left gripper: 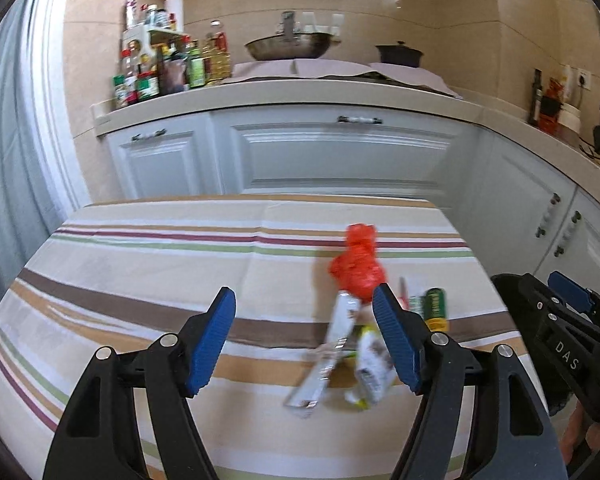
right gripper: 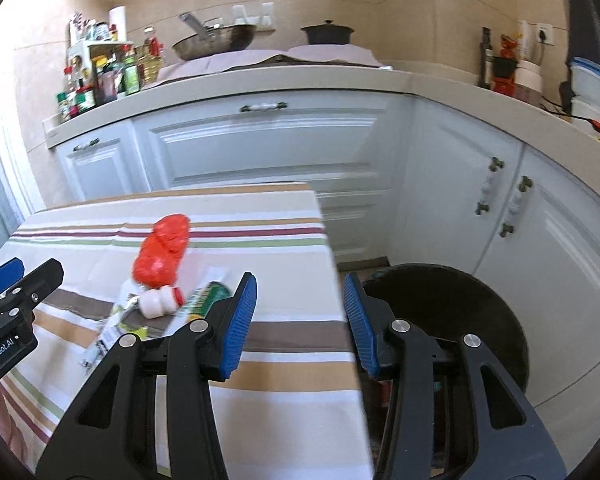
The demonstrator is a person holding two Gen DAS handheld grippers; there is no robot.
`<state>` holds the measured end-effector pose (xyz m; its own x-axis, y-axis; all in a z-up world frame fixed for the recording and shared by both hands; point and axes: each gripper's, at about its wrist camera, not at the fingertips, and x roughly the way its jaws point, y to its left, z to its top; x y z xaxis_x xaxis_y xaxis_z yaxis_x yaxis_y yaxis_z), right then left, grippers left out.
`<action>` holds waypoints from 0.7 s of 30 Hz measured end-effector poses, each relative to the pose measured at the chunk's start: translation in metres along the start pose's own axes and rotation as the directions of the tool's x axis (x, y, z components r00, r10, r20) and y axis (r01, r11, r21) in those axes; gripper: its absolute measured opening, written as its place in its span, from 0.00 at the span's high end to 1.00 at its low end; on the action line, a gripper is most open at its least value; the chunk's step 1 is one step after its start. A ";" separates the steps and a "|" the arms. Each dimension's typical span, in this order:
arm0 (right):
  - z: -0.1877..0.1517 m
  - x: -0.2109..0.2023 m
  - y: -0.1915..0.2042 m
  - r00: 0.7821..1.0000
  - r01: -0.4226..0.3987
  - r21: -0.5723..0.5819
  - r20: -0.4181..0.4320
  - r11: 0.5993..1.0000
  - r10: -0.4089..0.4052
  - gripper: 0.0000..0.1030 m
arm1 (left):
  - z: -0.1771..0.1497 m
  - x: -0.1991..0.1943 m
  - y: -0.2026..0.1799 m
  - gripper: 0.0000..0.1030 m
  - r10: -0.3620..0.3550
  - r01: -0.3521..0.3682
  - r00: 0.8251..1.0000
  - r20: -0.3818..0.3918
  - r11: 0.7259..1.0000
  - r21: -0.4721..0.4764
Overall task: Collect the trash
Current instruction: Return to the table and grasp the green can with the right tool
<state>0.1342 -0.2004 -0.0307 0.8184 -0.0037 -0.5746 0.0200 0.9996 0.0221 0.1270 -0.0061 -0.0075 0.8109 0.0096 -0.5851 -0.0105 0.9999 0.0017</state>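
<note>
Striped cloth (left gripper: 140,280) covered the table, and the trash lay in a cluster on its right side: a crumpled red plastic bag (left gripper: 358,266) farthest, a green can (left gripper: 435,306), a small white bottle (right gripper: 160,300) and blurred wrappers (left gripper: 340,356) nearer. Left gripper (left gripper: 304,344) hung above the wrappers, jaws wide and empty. Right gripper (right gripper: 300,320) stood over the table's right edge, jaws narrower and empty. Beside the table sat a black bin (right gripper: 460,300).

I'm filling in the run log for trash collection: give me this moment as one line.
left gripper: open, empty | right gripper: open, empty | trash pile: on striped table | black bin: beside table
</note>
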 end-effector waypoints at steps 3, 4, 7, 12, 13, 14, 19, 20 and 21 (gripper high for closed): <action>-0.002 0.007 0.016 1.000 -0.012 -0.023 -0.016 1.000 0.012 0.57 | -0.002 0.003 0.014 0.32 0.021 -0.021 1.000 -0.012 1.000 -0.018; -0.002 0.009 0.020 1.000 -0.015 -0.029 -0.021 0.999 0.015 0.57 | -0.003 0.004 0.018 0.32 0.027 -0.028 1.000 -0.015 0.999 -0.024; -0.004 0.019 0.034 0.999 -0.024 -0.047 -0.046 0.999 0.022 0.57 | -0.006 0.007 0.034 0.32 0.051 -0.052 0.998 -0.025 0.998 -0.042; -0.007 0.039 0.048 0.995 -0.029 -0.053 -0.096 0.998 0.024 0.57 | -0.011 0.012 0.052 0.32 0.076 -0.078 0.996 -0.042 0.995 -0.063; -0.008 0.043 0.050 0.994 -0.028 -0.051 -0.107 0.998 0.023 0.57 | -0.012 0.013 0.055 0.32 0.080 -0.083 0.996 -0.047 0.994 -0.066; -0.008 0.045 0.051 0.993 -0.028 -0.050 -0.119 0.998 0.022 0.57 | -0.012 0.015 0.058 0.31 0.083 -0.087 0.995 -0.051 0.994 -0.069; -0.007 0.060 0.054 0.984 -0.025 -0.036 -0.176 0.999 0.019 0.57 | -0.014 0.020 0.068 0.31 0.090 -0.095 0.994 -0.064 0.993 -0.077; -0.007 0.063 0.055 0.981 -0.028 -0.035 -0.191 0.999 0.021 0.57 | -0.015 0.021 0.069 0.31 0.090 -0.095 0.994 -0.067 0.992 -0.080; -0.008 0.065 0.055 0.979 -0.028 -0.035 -0.200 0.999 0.021 0.59 | -0.015 0.022 0.070 0.30 0.087 -0.093 0.994 -0.069 0.992 -0.082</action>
<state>0.1840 -0.1451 -0.0736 0.6870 0.0230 -0.7263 -0.0233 0.9997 0.0096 0.1352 0.0638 -0.0329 0.7643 0.0963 -0.6376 -0.1335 0.9910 -0.0103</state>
